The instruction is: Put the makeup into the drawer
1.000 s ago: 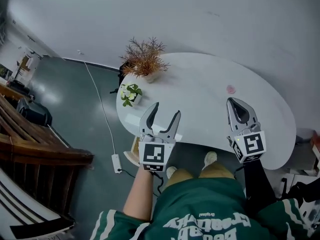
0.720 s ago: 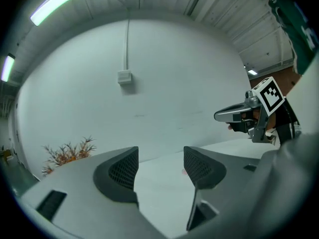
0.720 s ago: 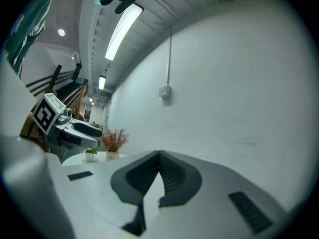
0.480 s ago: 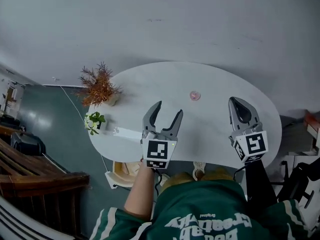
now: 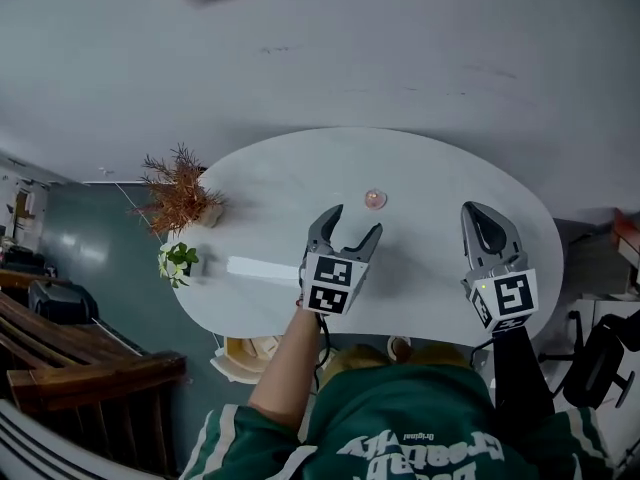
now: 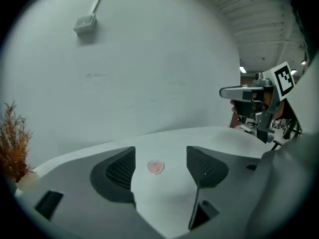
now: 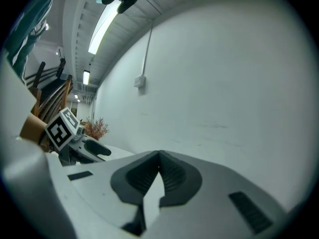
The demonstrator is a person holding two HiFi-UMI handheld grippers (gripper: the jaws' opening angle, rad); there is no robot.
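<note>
A white oval table (image 5: 440, 178) stood against a pale wall, seen from above. The makeup (image 5: 375, 199), a small round pink compact, lay alone near the middle of the tabletop, toward its far side. The person's left gripper (image 5: 354, 223) hung over the table just on the near side of it. Its jaws had just been opening and stood wide apart with nothing between the pads; the compact sat ahead of the tips, lined up with the gap but untouched. The right gripper (image 5: 483, 218) hovered over the table's right part, well apart from the compact, its jaws closed together and empty. A dried brown plant (image 5: 180, 193) and a small green plant (image 5: 178, 260) stood at the table's left end, with a long white block (image 5: 262, 267) beside them; whether that was the drawer could not be told.

The compact looked light, flat and hard-shelled, probably smooth. It seemed best taken across its rim, pads low against the tabletop, since so low a thing might skid away or flip.
</note>
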